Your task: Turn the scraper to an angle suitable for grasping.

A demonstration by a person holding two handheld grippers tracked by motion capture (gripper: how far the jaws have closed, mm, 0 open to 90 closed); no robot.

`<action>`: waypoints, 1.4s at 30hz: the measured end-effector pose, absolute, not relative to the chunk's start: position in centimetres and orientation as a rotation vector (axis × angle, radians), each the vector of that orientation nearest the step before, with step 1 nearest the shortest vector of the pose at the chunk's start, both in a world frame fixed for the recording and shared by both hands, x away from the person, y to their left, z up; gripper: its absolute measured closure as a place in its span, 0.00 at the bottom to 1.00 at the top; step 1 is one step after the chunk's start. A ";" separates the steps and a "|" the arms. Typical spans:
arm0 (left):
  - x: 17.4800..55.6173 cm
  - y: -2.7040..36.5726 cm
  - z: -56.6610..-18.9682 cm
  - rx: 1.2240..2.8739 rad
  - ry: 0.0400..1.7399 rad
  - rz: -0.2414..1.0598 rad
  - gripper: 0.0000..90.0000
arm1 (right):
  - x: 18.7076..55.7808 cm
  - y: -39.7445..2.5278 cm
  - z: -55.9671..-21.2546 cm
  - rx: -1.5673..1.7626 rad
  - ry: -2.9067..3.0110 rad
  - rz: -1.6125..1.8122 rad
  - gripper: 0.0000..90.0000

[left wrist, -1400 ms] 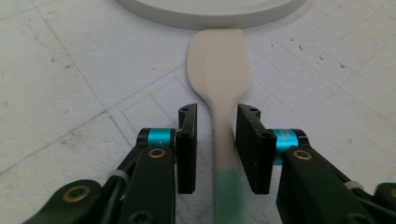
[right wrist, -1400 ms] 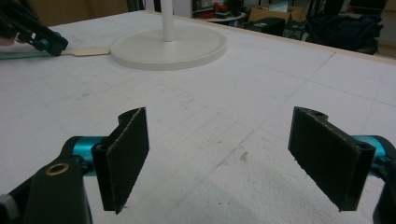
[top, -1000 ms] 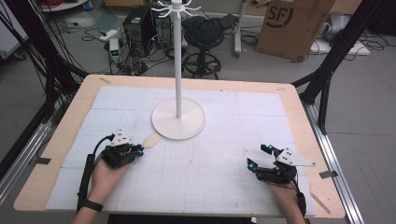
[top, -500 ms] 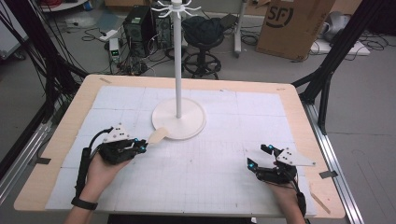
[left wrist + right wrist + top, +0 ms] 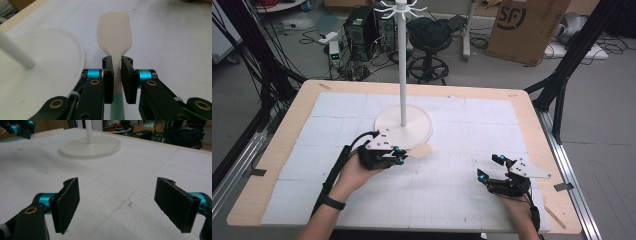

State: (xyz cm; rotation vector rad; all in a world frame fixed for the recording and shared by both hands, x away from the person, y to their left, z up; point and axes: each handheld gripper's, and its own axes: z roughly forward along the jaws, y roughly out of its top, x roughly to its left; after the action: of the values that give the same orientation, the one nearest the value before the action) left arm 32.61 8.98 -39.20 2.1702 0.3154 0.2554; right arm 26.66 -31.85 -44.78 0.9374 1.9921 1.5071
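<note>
One spatula (image 5: pixel 114 32) is picked up, pinched tight at its neck by the left gripper (image 5: pixel 399 155), just beside the rack's round base (image 5: pixel 417 131) (hooks up top look bare). Hanging it seems left. Near the table's front right corner, the right gripper (image 5: pixel 490 167) waits, jaws wide, holding nothing.

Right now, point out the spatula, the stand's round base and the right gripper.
spatula (image 5: pixel 115 30), left gripper view, on its cream blade.
stand's round base (image 5: pixel 417 125), high view, on the bare disc.
right gripper (image 5: pixel 116 203), right gripper view, midway between its fingers.
</note>
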 end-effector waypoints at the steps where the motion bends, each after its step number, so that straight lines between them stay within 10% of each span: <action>1: 32.7 8.3 -39.5 2.180 0.291 0.235 0.90 | 26.7 -31.9 -44.8 0.937 1.993 1.509 0.22; 24: 33.7 -0.1 -43.7 2.350 -0.019 0.092 0.88 | 26.6 -31.8 -44.8 0.933 1.996 1.510 0.22; 30: 33.6 0.6 -42.5 2.297 0.086 0.159 0.42 | 26.6 -31.8 -44.8 0.933 1.997 1.513 0.22; 42: 32.1 12.2 -39.8 2.027 0.354 0.391 0.23 | 26.6 -31.8 -44.8 0.921 1.997 1.513 0.22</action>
State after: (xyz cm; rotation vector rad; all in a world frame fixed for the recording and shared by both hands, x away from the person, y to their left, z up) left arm 32.07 12.22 -39.77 2.0270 0.3540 0.3907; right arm 26.62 -31.83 -44.79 0.9214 1.9968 1.5126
